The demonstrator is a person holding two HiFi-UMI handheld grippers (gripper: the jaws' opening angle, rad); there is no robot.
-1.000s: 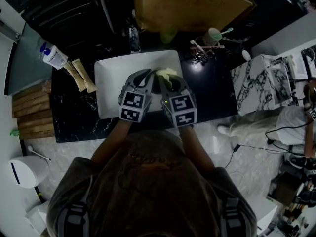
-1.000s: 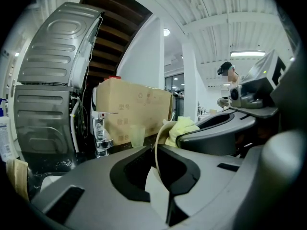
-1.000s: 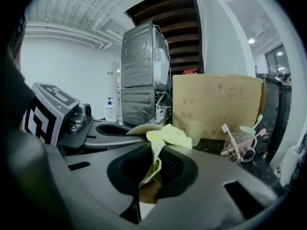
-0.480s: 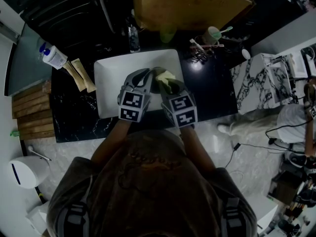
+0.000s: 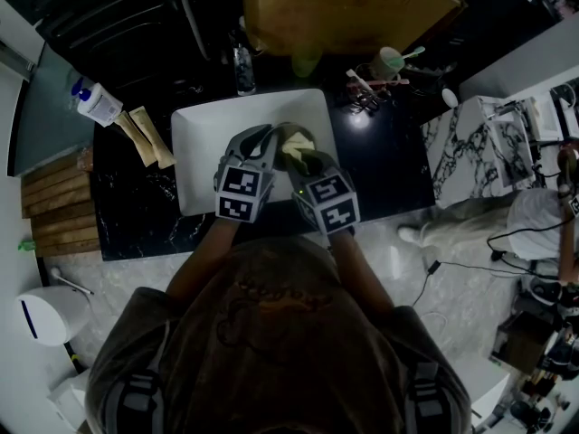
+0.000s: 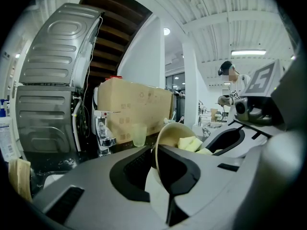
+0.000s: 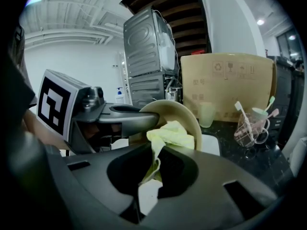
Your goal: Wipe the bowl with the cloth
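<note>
A beige bowl [image 6: 169, 128] is tipped on its side above the white sink basin [image 5: 204, 143]. My left gripper [image 6: 162, 176] is shut on the bowl's rim. A pale yellow-green cloth [image 7: 170, 132] is bunched against the bowl's inside [image 7: 184, 116], and my right gripper [image 7: 151, 174] is shut on the cloth's tail. In the head view the two grippers sit side by side over the basin, the left gripper [image 5: 261, 145] just left of the cloth [image 5: 297, 145] and the right gripper [image 5: 306, 163] below it.
A chrome tap [image 6: 103, 131] and a pale green cup [image 6: 139, 134] stand behind the basin before a cardboard box [image 7: 225, 90]. A glass with toothbrushes [image 7: 249, 128] is at the right on the black counter [image 5: 380, 161]. A soap bottle [image 5: 95, 102] lies far left.
The right gripper has drifted slightly down and right while the cloth shifted inside the bowl. The left gripper and bowl have stayed nearly in place.
</note>
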